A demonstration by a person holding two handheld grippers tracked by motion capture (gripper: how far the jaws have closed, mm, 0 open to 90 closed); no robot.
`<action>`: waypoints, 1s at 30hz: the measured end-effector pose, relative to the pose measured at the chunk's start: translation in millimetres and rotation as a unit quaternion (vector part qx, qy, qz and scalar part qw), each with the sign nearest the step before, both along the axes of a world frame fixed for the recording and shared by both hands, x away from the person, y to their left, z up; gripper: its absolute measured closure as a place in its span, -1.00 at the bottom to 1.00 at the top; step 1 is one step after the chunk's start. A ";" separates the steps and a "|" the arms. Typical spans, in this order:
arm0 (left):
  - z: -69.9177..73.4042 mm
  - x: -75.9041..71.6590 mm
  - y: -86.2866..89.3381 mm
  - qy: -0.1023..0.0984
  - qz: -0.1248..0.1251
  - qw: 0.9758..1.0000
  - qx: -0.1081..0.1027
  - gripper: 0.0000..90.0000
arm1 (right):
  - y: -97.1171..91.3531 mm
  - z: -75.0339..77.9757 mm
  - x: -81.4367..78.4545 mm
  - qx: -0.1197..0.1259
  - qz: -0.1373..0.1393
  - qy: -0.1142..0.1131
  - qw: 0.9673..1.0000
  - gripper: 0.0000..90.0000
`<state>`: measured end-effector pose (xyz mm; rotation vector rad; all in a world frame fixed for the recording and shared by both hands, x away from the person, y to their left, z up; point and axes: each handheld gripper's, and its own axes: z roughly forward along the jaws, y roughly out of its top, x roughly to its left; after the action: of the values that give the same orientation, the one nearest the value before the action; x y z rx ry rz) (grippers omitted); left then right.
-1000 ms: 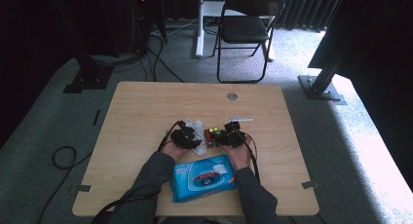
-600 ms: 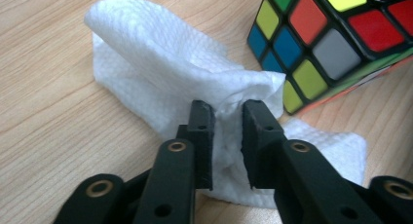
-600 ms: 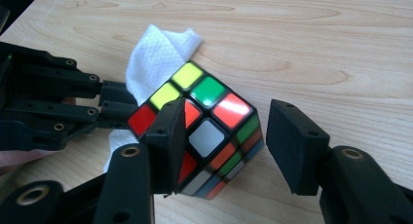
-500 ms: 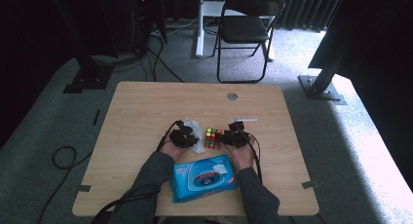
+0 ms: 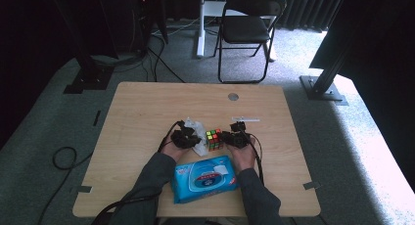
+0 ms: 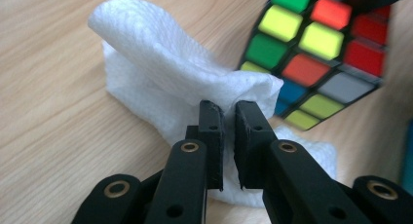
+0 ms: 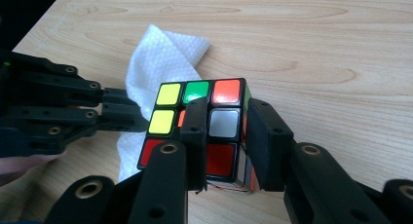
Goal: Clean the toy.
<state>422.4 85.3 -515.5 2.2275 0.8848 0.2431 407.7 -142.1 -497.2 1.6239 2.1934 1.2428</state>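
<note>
Wiping of the Rubik's cube (image 5: 213, 139) looks about to start. The cube sits mid-table (image 5: 147, 112), just beyond the blue wet-wipe pack (image 5: 204, 178), with the right gripper (image 7: 225, 136) clamped across one corner column of it; its jaws have just been closing onto the cube. The left gripper (image 6: 230, 118), whose jaws have also just been closing, pinches a fold of the white wipe (image 6: 160, 63), which lies bunched against the cube's left side. Next, I judge, the left hand must draw the wipe over a coloured face while the right holds the cube steady; a loose corner grip could let it twist
</note>
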 end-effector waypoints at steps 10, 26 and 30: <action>16.2 -5.5 -1.9 -0.016 -0.021 0.999 -0.022 0.85 | 3.2 -0.9 0.4 -0.003 -0.015 -0.010 1.000 0.58; 20.1 1.6 -7.1 -0.020 -0.008 0.999 -0.035 0.85 | 3.3 -1.5 0.4 -0.001 -0.016 -0.011 1.000 0.57; 18.1 4.5 -10.4 -0.018 -0.001 0.999 -0.029 0.85 | 3.4 -1.6 0.2 0.000 -0.016 -0.010 1.000 0.56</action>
<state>426.9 74.9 -497.4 2.1634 0.8583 0.2529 407.9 -138.6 -498.8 1.6326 2.1472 1.2441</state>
